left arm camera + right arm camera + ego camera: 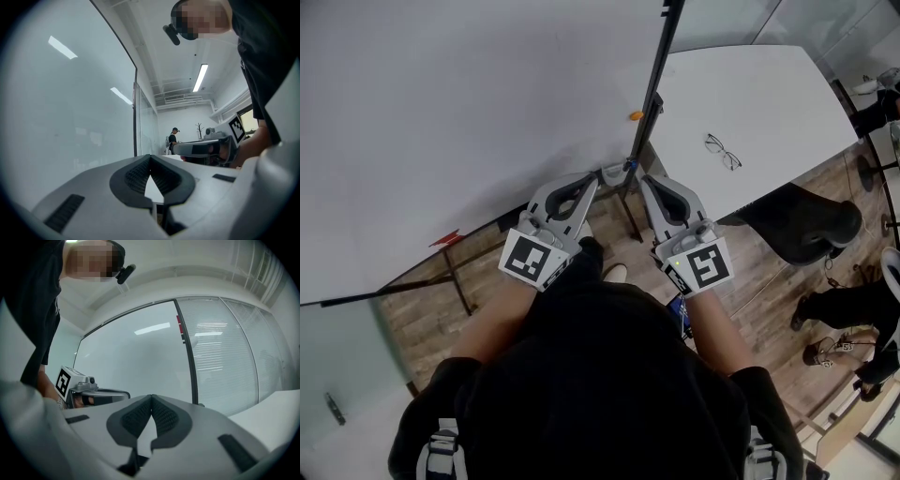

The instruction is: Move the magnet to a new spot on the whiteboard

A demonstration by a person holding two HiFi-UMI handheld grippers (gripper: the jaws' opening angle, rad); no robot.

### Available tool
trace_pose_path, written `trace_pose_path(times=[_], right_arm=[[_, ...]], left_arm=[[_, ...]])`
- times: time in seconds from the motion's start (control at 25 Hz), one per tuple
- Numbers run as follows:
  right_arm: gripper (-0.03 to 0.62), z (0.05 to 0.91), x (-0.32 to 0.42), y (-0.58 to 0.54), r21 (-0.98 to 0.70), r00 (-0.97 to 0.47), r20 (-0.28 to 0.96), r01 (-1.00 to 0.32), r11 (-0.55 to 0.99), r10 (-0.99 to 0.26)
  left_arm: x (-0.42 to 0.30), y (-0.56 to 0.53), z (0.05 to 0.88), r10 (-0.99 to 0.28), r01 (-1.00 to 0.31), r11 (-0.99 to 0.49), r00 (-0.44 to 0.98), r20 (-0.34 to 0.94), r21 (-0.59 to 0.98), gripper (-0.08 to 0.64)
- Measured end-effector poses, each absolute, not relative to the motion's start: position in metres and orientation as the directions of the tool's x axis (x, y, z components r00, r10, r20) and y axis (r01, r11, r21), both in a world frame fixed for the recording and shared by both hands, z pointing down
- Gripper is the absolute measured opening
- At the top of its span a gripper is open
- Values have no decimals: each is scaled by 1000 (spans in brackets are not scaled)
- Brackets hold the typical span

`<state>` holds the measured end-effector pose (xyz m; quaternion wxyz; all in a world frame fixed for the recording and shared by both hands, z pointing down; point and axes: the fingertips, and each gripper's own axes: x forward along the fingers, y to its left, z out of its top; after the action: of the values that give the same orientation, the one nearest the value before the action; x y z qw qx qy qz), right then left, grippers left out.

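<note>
Firstly, surface: whiteboard (pixel 441 122), white and blank, filling the head view from 9 to 12 o'clock, with a black post (pixel 661 56) along its right edge. Small orange magnet (pixel 636 116) on the board just beside that post, at 12 o'clock from the gripper tips and apart from both. Room: white table (pixel 769 103) at 2 o'clock, with glasses (pixel 722 150) lying on it; wood floor (pixel 422 300) below; dark chair (pixel 811 225) at 3 o'clock by the table's near edge; a person (pixel 853 309) at 4 o'clock; blinds (pixel 225 352) beyond the post in the right gripper view. Tools: left gripper (pixel 605 174), fingers together, nothing between them; right gripper (pixel 645 180), fingers together, nothing held, tips close to the left's near the board's lower right corner. Open room: bare board spreads toward 9 o'clock; the post bounds it at 1 o'clock.
</note>
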<state>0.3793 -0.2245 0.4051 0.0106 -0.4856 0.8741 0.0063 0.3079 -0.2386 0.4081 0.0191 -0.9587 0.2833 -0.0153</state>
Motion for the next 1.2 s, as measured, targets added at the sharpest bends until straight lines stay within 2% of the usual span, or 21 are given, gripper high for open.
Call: trace_pose_path(times=[1.2], right_arm=[[-5, 408, 372, -240, 11, -568, -15, -823, 568, -823]], left_arm=[[316, -254, 407, -543, -542, -839, 839, 19, -50, 2]])
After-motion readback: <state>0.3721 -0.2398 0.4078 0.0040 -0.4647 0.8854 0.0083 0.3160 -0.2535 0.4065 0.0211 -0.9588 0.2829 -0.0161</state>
